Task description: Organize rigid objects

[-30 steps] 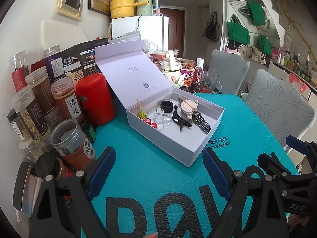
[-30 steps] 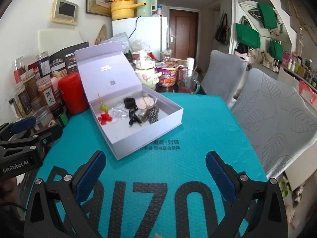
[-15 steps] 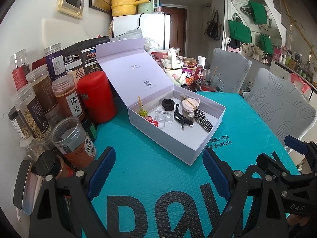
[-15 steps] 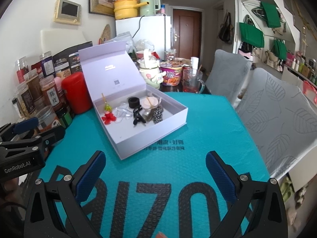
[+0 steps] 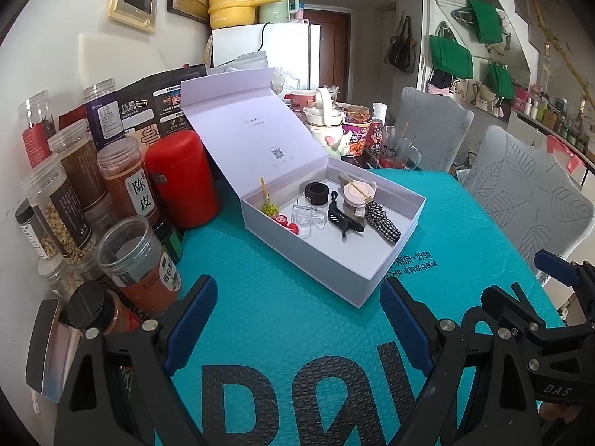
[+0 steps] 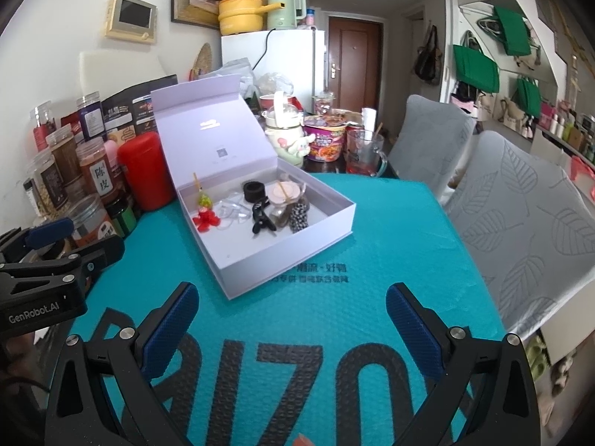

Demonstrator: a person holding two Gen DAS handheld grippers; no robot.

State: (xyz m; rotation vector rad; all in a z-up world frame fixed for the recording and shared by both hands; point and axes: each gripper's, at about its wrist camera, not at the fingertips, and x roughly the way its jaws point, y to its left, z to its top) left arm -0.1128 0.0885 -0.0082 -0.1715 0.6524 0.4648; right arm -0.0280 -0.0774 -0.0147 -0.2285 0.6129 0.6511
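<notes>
An open pale lilac box (image 5: 327, 271) (image 6: 293, 249) sits on the teal mat (image 5: 282, 334) with its lid tilted back. Inside lie a black ring (image 5: 315, 190), a black hair claw (image 5: 344, 219), a checkered scrunchie (image 5: 383, 221), clear clips (image 5: 306, 217), a small round jar (image 5: 357, 195) and red and green trinkets (image 6: 204, 215). My left gripper (image 5: 293, 312) is open over the mat, short of the box's near corner. The right gripper (image 6: 292, 319) hovers open in front of the box, with nothing between its fingers. Both stand apart from the box.
Spice jars (image 5: 137, 256) and a red canister (image 5: 182, 178) crowd the left edge. A teapot (image 6: 284, 130), noodle cup (image 6: 323, 141) and glass mug (image 6: 364, 152) stand behind the box. Grey chairs (image 6: 520, 223) line the right side.
Both views shifted very slightly; the box sits a touch further right in each. The jaws keep the same width and nothing was taken hold of.
</notes>
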